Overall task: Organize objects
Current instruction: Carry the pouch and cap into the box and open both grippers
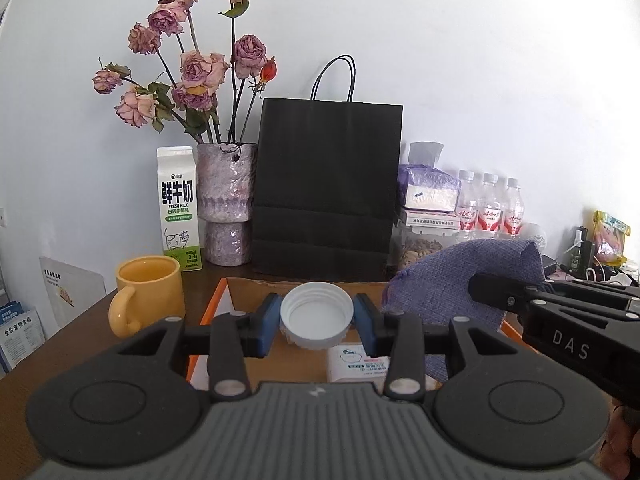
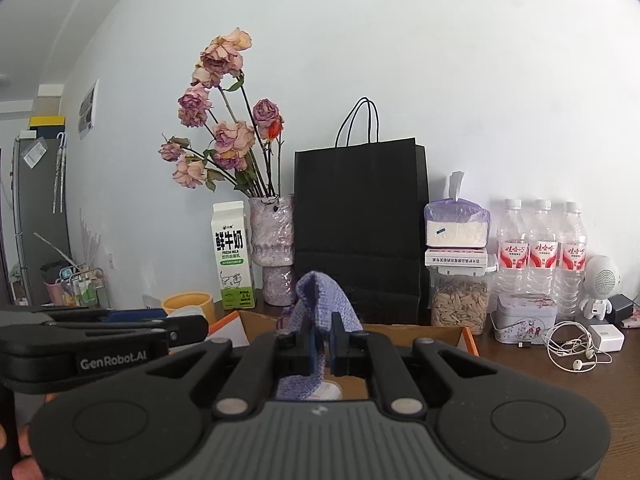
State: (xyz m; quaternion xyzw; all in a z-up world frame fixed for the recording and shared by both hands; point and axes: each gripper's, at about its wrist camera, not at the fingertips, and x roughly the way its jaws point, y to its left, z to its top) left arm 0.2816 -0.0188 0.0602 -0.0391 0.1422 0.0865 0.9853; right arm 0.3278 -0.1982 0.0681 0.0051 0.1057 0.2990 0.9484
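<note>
My left gripper (image 1: 317, 320) is shut on a white plastic lid (image 1: 316, 314), held open side toward the camera above an orange-edged cardboard box (image 1: 248, 294). A small white packet (image 1: 352, 364) lies in the box below it. My right gripper (image 2: 323, 340) is shut on a purple knitted cloth (image 2: 320, 300), which hangs over the same box (image 2: 448, 334). The cloth also shows in the left wrist view (image 1: 460, 280), with the right gripper's side at the right. The left gripper's side appears in the right wrist view (image 2: 120, 332).
A yellow mug (image 1: 148, 292) stands left of the box. Behind it are a milk carton (image 1: 178, 208), a vase of dried roses (image 1: 228, 204), a black paper bag (image 1: 328, 184), a tissue pack, a seed jar (image 2: 460, 304), water bottles (image 2: 540, 248), a tin (image 2: 524, 318), earphones (image 2: 576, 350).
</note>
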